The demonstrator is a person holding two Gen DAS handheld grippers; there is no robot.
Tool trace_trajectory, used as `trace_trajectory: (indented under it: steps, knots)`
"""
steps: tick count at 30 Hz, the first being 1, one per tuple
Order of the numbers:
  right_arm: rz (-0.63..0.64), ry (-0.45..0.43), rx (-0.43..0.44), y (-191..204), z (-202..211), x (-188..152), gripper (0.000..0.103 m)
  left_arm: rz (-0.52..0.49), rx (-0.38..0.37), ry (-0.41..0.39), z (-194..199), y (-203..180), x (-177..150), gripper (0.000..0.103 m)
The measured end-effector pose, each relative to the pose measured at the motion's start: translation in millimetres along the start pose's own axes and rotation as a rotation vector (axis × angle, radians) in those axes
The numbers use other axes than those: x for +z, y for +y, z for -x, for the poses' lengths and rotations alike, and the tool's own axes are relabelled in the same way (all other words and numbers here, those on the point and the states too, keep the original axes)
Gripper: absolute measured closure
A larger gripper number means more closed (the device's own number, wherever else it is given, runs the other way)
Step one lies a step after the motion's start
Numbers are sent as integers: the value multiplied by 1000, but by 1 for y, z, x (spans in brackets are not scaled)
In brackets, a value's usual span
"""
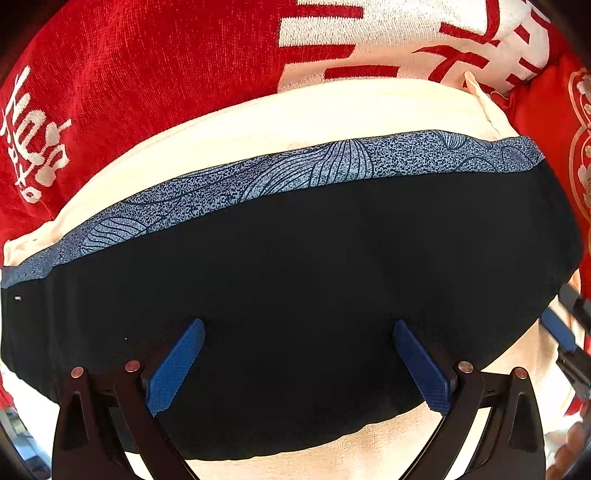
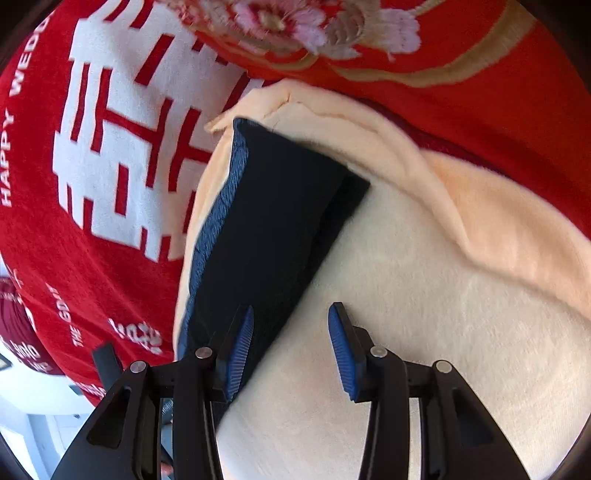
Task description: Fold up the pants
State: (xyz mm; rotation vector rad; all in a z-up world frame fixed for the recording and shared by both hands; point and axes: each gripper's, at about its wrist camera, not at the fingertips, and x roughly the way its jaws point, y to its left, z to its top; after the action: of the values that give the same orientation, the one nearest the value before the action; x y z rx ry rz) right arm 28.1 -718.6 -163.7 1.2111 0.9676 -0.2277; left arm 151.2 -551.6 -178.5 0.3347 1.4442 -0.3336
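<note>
Left wrist: dark folded pants, blue-patterned band.

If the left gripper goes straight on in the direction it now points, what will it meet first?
Most likely the folded dark navy pants. The left gripper points straight down at them with its jaws open, and the dark cloth fills the space between and ahead of them. How far above the cloth it hangs is unclear.

The embroidered flower beyond the right tongs is smeared by motion blur and cut by the top edge. Under the left tongs, the dark pants hide much of the cream cloth. White lettering far left of those tongs runs off-frame, unreadable.
</note>
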Motion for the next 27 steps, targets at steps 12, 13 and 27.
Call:
trace_trajectory:
  steps: [12, 13, 27]
  knots:
    - [-66, -69, 138, 3, -24, 34, 58, 10, -13, -18, -4, 2, -9, 0]
    - [-80, -53, 134, 4, -26, 37, 72, 13, -18, -13, -3, 4, -8, 0]
    - [308, -66, 65, 105, 10, 9, 89, 20, -76, -138, 1, -7, -23, 27]
